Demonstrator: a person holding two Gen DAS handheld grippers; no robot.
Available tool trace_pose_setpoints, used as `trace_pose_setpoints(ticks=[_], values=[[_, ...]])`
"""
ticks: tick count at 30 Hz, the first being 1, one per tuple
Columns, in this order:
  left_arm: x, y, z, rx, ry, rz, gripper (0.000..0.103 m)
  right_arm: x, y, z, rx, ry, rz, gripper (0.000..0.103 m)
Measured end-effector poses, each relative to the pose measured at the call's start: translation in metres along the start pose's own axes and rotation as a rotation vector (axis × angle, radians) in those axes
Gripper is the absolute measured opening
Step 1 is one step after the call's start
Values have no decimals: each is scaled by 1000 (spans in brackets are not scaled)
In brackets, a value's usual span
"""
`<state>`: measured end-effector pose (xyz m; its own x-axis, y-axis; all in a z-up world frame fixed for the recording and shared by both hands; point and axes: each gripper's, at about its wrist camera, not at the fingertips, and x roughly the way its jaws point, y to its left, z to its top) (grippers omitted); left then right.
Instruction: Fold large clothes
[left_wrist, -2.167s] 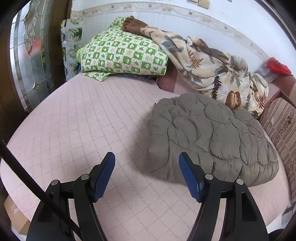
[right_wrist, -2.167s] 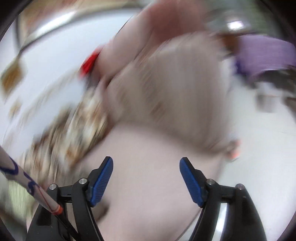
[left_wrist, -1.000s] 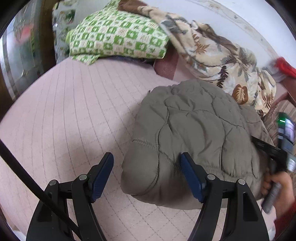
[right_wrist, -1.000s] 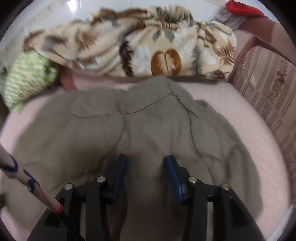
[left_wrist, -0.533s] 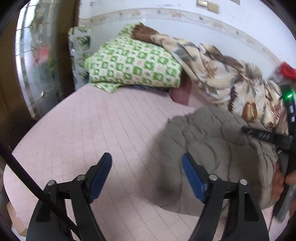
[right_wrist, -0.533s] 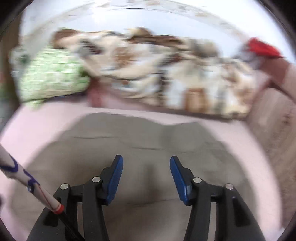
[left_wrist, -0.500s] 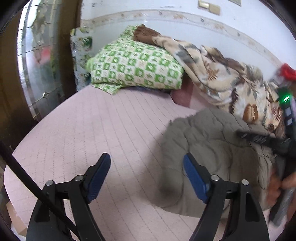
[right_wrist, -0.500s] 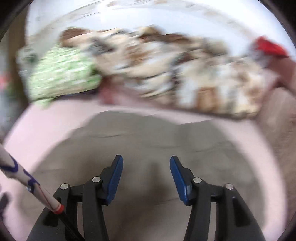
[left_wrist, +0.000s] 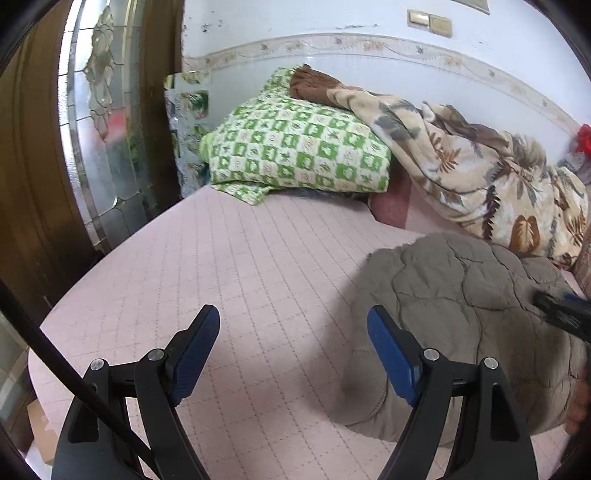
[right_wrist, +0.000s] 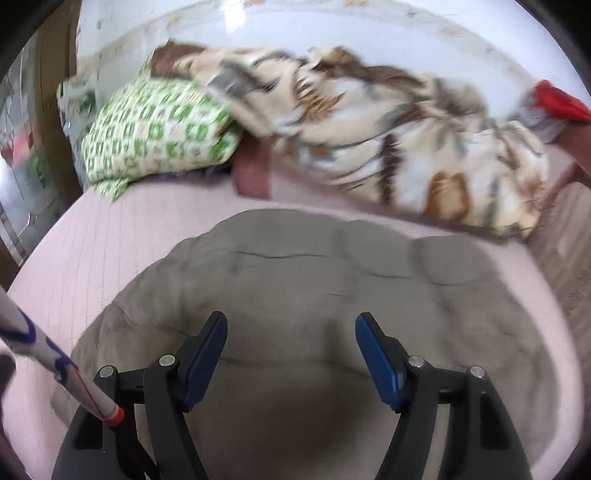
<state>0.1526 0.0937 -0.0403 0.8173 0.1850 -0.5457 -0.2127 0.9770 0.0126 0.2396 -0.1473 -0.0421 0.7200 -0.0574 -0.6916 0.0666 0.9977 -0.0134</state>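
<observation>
The quilted olive jacket (right_wrist: 314, 295) on the bed (left_wrist: 229, 266) looked soft, puffy, probably light; hem edges suited gripping. Both the left claw (left_wrist: 293, 349) and right claw (right_wrist: 291, 354) were held wide, empty.

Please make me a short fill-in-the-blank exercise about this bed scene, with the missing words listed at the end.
1. The quilted jacket is coloured ____.
2. The jaws of the right gripper stand ____ above the jacket.
3. The checked pillow is white and ____.
4. The left gripper points mostly at the ____ bedsheet.

Missing words: grey-brown; open; green; pink
</observation>
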Motion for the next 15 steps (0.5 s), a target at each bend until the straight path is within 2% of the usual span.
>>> trace_pose_setpoints(ticks=[5,7,9,12,15], values=[[-16,-3,-3,10,-49,44,84,-38,-82,-39,99,41,-134,76],[-28,-4,-6,10,-53,24,90,-66,-106,-61,109,13,-167,77],[-39,-6,-10,18,-56,-14,90,-96,-126,-89,132,-2,-194,77],[-67,-13,-19,31,-116,-49,90,-130,-152,-128,212,-2,-206,77],[-100,-27,-28,74,-177,-9,90,-153,-171,-163,285,-9,-201,77]])
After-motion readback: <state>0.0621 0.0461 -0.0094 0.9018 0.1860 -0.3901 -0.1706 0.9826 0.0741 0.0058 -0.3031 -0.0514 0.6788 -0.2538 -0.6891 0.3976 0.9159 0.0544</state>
